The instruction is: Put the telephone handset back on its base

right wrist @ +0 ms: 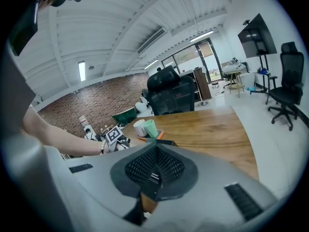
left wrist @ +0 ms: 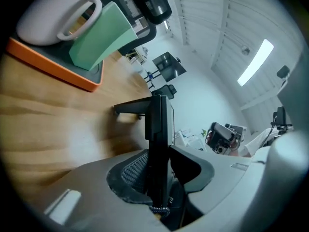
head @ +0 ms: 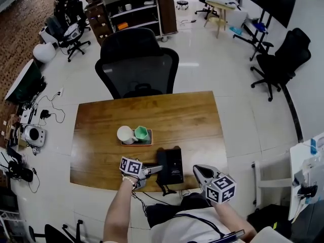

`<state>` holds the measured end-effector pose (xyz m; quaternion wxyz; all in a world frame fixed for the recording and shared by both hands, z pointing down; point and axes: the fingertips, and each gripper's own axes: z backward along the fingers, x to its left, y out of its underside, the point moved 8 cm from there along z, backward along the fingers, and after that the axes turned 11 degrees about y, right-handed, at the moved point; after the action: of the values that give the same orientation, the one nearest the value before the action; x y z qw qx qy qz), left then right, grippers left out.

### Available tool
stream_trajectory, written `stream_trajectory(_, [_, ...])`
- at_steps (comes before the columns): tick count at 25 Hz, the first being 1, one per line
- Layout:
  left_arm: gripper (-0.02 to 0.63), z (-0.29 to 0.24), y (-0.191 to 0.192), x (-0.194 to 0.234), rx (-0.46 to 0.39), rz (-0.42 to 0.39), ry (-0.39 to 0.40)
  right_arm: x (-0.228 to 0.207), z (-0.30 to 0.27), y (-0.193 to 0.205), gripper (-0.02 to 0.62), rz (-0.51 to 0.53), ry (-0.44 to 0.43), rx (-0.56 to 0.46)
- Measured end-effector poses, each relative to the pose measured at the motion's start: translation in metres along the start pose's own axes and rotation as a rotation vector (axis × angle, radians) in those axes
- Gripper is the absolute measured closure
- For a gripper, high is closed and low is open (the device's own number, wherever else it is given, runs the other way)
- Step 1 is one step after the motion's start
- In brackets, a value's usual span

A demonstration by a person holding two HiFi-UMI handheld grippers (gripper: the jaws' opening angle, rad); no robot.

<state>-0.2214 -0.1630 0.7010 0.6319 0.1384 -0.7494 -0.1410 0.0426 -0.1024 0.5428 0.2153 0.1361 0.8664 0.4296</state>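
Note:
The black telephone base lies near the front edge of the wooden table. Its handset lies along the base's left side. My left gripper reaches in from the left, one jaw on each side of the handset. In the left gripper view the handset stands edge-on between the left gripper pads, which sit loosely beside it, open. A coiled cord shows at the bottom. My right gripper hovers to the right of the base; in its own view the right gripper is shut with nothing in it.
An orange-rimmed tray with a white mug and a green cup stands just behind the phone. A black office chair is at the table's far side. The phone cord hangs over the front edge.

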Motion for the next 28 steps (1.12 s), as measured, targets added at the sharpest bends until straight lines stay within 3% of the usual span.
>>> stream_trajectory(2, [0.421, 0.000, 0.003, -0.002, -0.003, -0.038, -0.096, 0.000, 0.000, 0.000, 0.595, -0.002, -0.007, -0.001])
stream_trajectory(5, [0.426, 0.007, 0.007, -0.013, -0.058, -0.105, -0.273, 0.004, -0.003, -0.005, 0.595, -0.004, -0.032, -0.009])
stream_trajectory(7, [0.428, 0.016, 0.008, -0.029, -0.148, -0.135, -0.360, 0.006, -0.005, -0.011, 0.595, 0.002, -0.051, -0.024])
stream_trajectory(10, [0.428, 0.028, 0.013, -0.068, -0.335, -0.160, -0.402, 0.005, -0.005, -0.022, 0.595, 0.016, -0.078, -0.044])
stream_trajectory(11, [0.448, 0.032, 0.018, -0.084, -0.402, -0.172, -0.418, 0.005, -0.005, -0.025, 0.595, 0.022, -0.087, -0.047])
stream_trajectory(14, [0.590, 0.049, 0.036, -0.132, -0.581, -0.221, -0.517, 0.010, -0.006, -0.032, 0.595, 0.040, -0.121, -0.059])
stream_trajectory(17, [0.606, 0.056, 0.052, -0.173, -0.688, -0.257, -0.603, 0.014, -0.006, -0.041, 0.595, 0.067, -0.158, -0.073])
stream_trajectory(23, [0.606, 0.044, 0.070, -0.217, -0.826, -0.290, -0.769, 0.015, -0.004, -0.053, 0.595, 0.115, -0.232, -0.091])
stream_trajectory(28, [0.606, 0.034, 0.076, -0.227, -0.855, -0.300, -0.841, 0.024, -0.006, -0.052, 0.595, 0.131, -0.278, -0.081])
